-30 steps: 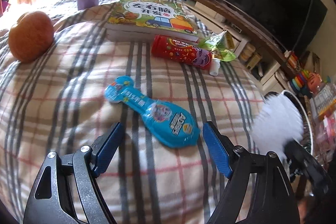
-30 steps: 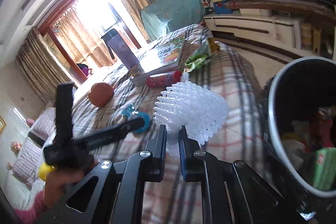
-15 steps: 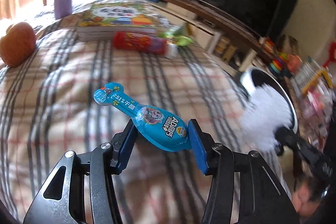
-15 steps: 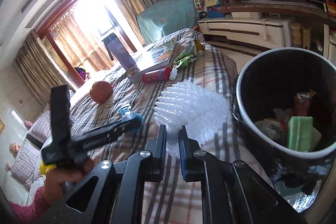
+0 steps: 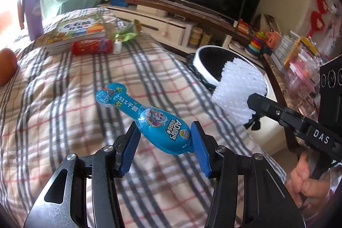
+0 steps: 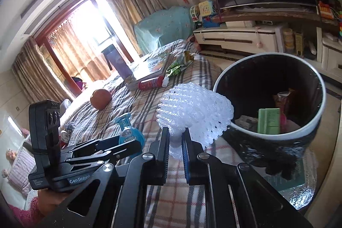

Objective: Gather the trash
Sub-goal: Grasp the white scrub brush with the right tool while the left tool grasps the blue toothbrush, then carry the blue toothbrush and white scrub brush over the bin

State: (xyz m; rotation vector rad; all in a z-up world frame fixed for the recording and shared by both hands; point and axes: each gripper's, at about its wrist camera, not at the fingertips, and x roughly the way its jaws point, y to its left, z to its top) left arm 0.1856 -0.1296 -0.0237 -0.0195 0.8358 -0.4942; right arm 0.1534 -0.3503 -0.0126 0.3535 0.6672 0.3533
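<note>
since a second ago, one blue bowling-pin-shaped snack wrapper [image 5: 147,119] has been lifted off the plaid bedspread [image 5: 64,99] and carried toward the bin side; it was lying flat between wide jaws then.

- left gripper [image 5: 164,142]: one. clenched on the wrapper's wide bulbous end, blue pads [image 5: 130,146] pressed on both sides. wrapper held clear above the bedspread.
- wrapper axis: long axis runs from the jaws up and to the left in the left wrist view; narrow neck end points away from the gripper, toward the books.
- right gripper [image 6: 176,142]: one. clamped on the stem of one white foam fruit net [image 6: 196,108], whose flared end is held just beside the bin rim.
- black round trash bin with white rim [image 6: 320,87]: one, standing off the bed's edge, mouth open upward, partly filled with one green packet [image 6: 269,121] and other scraps that cannot be told apart.
- still on the bedspread: one red cylindrical snack tube [image 5: 92,47], one small white bottle [image 5: 117,47], one green crumpled wrapper [image 5: 127,32], one stack of picture books [image 5: 74,32], one orange round object [image 5: 7,65], one purple drinking bottle [image 5: 32,14].
- open room: bare bedspread lies between wrapper and bin; the foam net and right gripper stand before the bin's near rim.
</note>
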